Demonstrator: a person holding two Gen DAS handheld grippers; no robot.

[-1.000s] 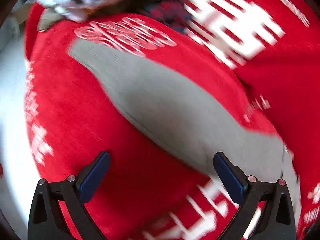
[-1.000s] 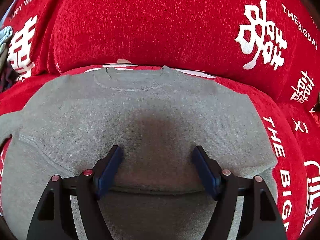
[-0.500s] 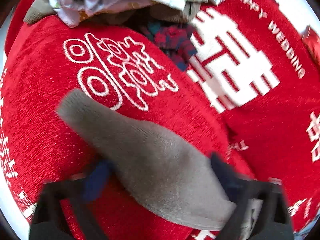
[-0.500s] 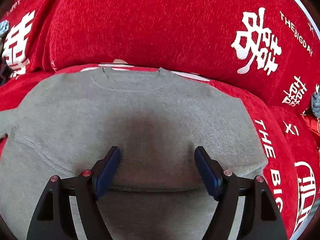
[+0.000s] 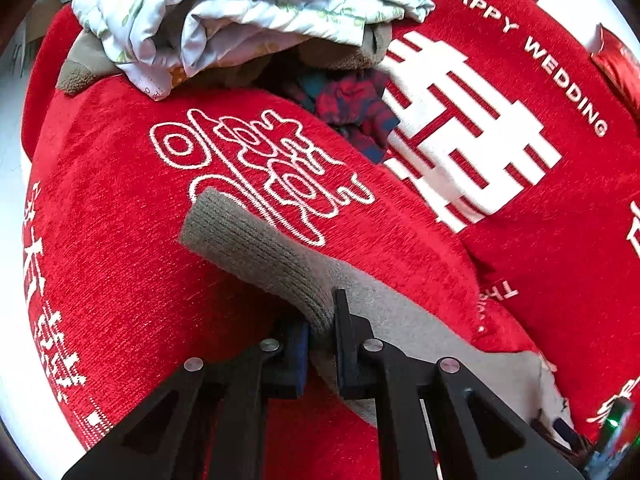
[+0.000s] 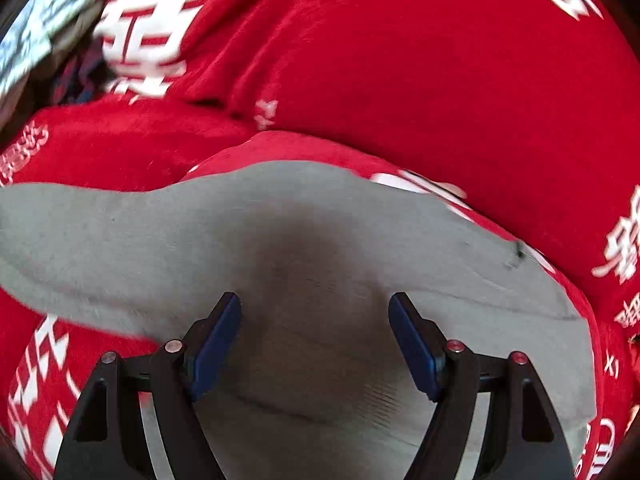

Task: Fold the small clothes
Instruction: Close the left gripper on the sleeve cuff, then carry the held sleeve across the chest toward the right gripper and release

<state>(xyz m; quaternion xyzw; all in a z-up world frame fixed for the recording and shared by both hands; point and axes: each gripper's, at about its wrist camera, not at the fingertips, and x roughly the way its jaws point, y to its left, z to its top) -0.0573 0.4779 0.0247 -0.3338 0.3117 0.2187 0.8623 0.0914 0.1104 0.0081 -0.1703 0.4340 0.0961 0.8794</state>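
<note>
Left hand-held gripper (image 5: 322, 344) clamped on ribbed cuff (image 5: 256, 254) of grey sweater (image 6: 320, 280); sleeve running from jaws toward 10 o'clock, flat on red cover (image 5: 120, 220). Right hand-held gripper (image 6: 314, 340) spread wide, nothing between pads, hovering over sweater body, which lies across red cover from 9 to 4 o'clock in right wrist view. Right view motion-blurred, so contact w/ fabric unclear.

Risks, as judgement:
- Grip looks to be only on cuff edge; knit stretchy, could slip out if pulled fast.
- Body not pinned by right side; dragging sleeve across may pull whole garment and skew fold.
- Plush cover likely grabs knit, causing bunching rather than clean crease.
- Heap of other laundry (image 5: 248, 12) (white printed cloth, plaid piece) at 12 o'clock in left view; sleeve swung that way could snag.

Readable writing: "HAPPY WEDDING" (image 5: 524, 44) at 1 o'clock, left view. Large white double-happiness character (image 5: 460, 128) beside it, outline version (image 5: 260, 176) near centre. Other lettering cropped or blurred, not legible.
</note>
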